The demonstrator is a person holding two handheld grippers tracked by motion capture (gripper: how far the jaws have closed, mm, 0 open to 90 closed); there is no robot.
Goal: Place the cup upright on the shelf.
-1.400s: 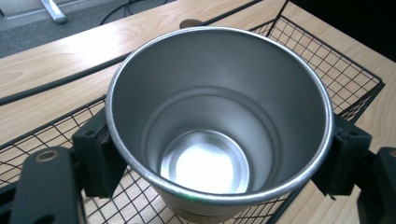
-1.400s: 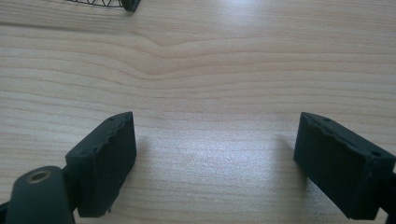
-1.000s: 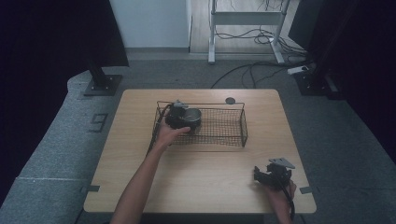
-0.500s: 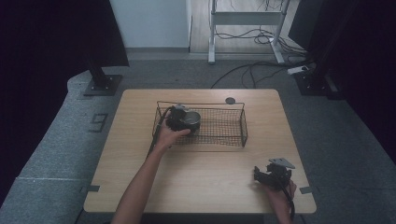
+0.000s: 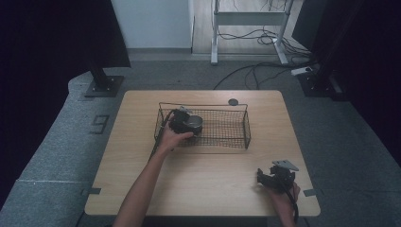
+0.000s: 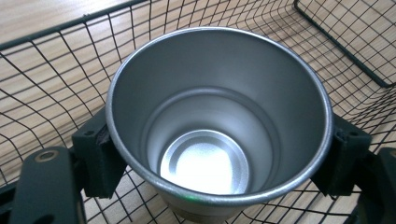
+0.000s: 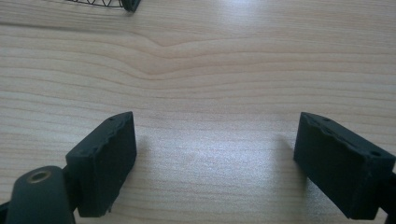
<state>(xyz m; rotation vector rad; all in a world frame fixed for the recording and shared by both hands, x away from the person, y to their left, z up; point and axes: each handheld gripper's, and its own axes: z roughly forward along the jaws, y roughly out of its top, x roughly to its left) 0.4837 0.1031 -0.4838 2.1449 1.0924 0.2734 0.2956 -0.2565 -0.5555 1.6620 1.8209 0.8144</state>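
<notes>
A shiny steel cup (image 6: pixel 219 116) stands upright inside a black wire basket (image 5: pixel 222 137), at its left end. My left gripper (image 5: pixel 185 122) is shut on the cup (image 5: pixel 194 124), one black pad (image 6: pixel 100 149) pressed on each side of its wall. The cup is empty and I look straight down into it. Near the table's front right corner my right gripper (image 5: pixel 267 178) rests low over the bare wood, its pads (image 7: pixel 105 154) wide apart with nothing between them.
The wooden table (image 5: pixel 142 175) has a small dark round disc (image 5: pixel 232 101) behind the basket. A corner of the basket (image 7: pixel 112 4) shows at the top of the right gripper view. Cables and stand bases lie on the floor beyond the table.
The left gripper and the cup have shifted very slightly within the basket's left end. The right gripper has stayed where it was.
</notes>
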